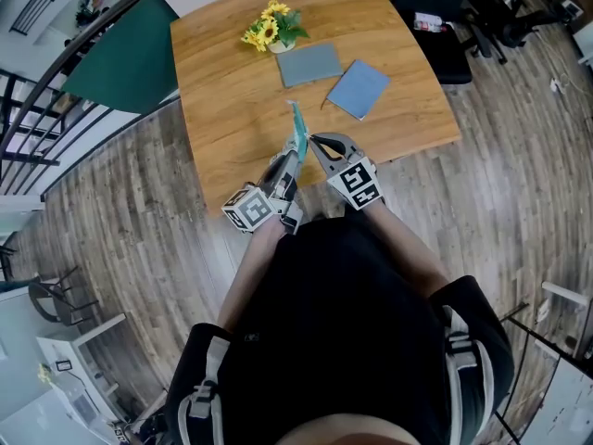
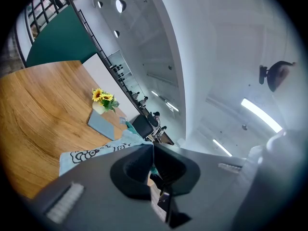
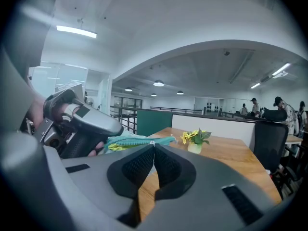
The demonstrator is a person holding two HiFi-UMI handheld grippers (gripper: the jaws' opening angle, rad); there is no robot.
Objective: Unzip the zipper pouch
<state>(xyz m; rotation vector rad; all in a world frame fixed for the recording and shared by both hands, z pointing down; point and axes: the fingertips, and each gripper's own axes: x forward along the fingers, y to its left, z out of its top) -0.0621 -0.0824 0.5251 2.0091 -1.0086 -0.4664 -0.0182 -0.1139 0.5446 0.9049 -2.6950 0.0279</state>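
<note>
Since teal zipper pouch (image 1: 296,135) looks soft, light, floppy, grip fabric end plus pull. Pouch held aloft, well nearer person than sunflower pot (image 1: 271,31). Left gripper (image 1: 293,162) clamped on fabric; right gripper (image 1: 313,142) nipped shut, apparently on zipper pull (image 3: 154,143).

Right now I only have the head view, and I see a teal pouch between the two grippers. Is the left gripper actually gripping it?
Observer: Yes. In the left gripper view, the left gripper has its jaws shut on the pouch, with teal fabric pinched between them.
Operator: And the right one?
Observer: In the right gripper view, the right gripper is shut too. Its tips meet on a small pale tab at the pouch's top edge, likely the zipper pull.
Operator: Anything on the pouch's side?
Observer: A black doodle print, which shows in the left gripper view.
</note>
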